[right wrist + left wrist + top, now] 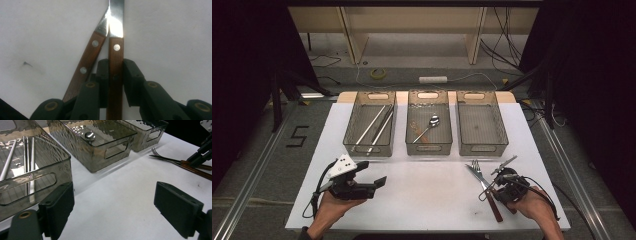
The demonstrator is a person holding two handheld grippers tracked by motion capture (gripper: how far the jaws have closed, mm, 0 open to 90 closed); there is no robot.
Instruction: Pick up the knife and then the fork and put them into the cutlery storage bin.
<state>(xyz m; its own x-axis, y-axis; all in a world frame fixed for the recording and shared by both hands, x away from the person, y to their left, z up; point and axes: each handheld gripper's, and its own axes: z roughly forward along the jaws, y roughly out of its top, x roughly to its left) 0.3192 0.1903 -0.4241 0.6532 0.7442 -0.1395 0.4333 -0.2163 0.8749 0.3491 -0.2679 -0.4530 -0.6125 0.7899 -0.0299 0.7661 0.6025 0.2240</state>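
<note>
On a white table [422, 195], the right claw [115, 75] clamps a wooden-handled utensil [115, 65]; left claw [113, 212] gapes.

We see bare table [427, 192] between claws, free passage. Three bins [429, 129] block ahead; second wooden handle [83, 68] crowds right claw [115, 75].

Table lit, surroundings dark; glare on blade [116, 23].
</note>
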